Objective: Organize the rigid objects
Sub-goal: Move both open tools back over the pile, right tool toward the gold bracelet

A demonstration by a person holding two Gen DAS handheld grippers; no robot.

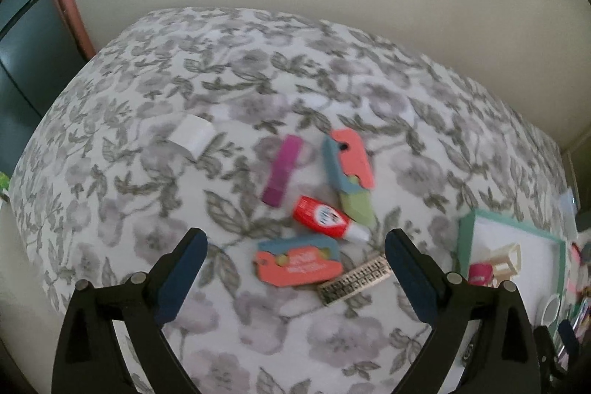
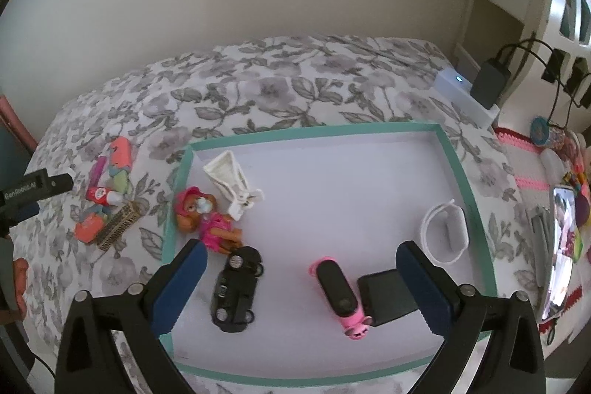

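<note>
Floral cloth [image 1: 155,91]: ruler [image 1: 354,278] aslant, up-right

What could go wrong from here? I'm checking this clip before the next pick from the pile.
The coral cutter, red glue tube and small ruler lie crowded together, so the open left gripper may nudge or catch a neighbour. The floral cloth could bunch under the fingers. In the tray, the black toy car might roll if bumped.

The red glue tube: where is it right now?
The red glue tube lies on the floral cloth in the left wrist view, between the purple block and green-tipped cutter, outside the tray.
</note>
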